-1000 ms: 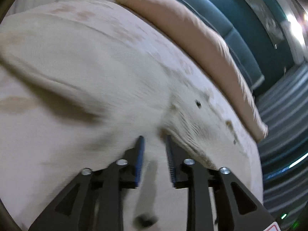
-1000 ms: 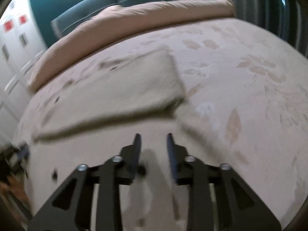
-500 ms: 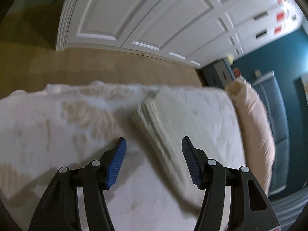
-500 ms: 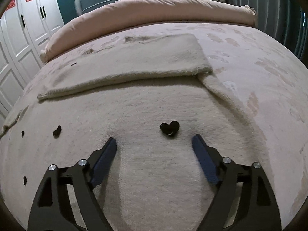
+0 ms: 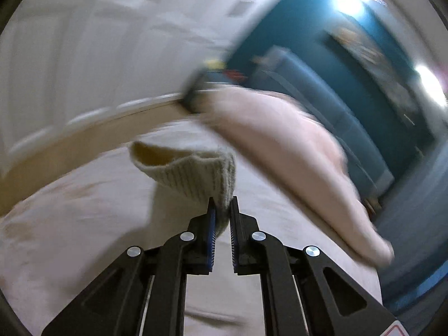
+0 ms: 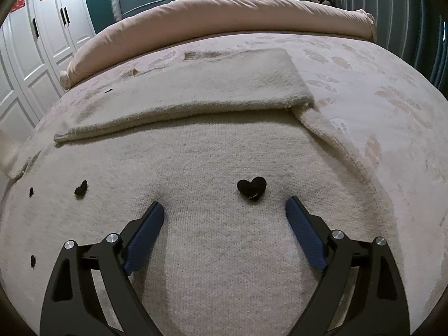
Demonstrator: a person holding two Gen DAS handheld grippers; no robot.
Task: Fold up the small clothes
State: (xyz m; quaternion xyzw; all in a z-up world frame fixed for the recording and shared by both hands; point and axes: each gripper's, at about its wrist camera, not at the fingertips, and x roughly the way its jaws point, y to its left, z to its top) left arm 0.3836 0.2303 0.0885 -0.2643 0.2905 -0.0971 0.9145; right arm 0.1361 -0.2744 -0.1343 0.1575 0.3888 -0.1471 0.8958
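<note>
L gripper (image 5: 222, 212): jaws have just closed and are clamped on the ribbed cuff (image 5: 193, 177) of the cream knitted sweater (image 6: 224, 252). Cuff is lifted clear of the beige leaf-patterned bedspread (image 5: 70, 224); its open end points away from the cam. L view is motion-blurred; white panelled wardrobe doors (image 5: 84, 42) and teal wall (image 5: 322, 28) behind.

R gripper (image 6: 224, 215): jaws have just opened and stand wide apart, blue pads (image 6: 145, 229) resting low over the sweater body, nothing clamped. Small black heart appliqué (image 6: 252, 187) lies between the pads, nearer the R-hand one. Sweater lies flat on the bedspread, one sleeve (image 6: 182, 98) folded across its far part. Long pink bolster (image 6: 224, 14) runs along the far edge of the bed.
</note>
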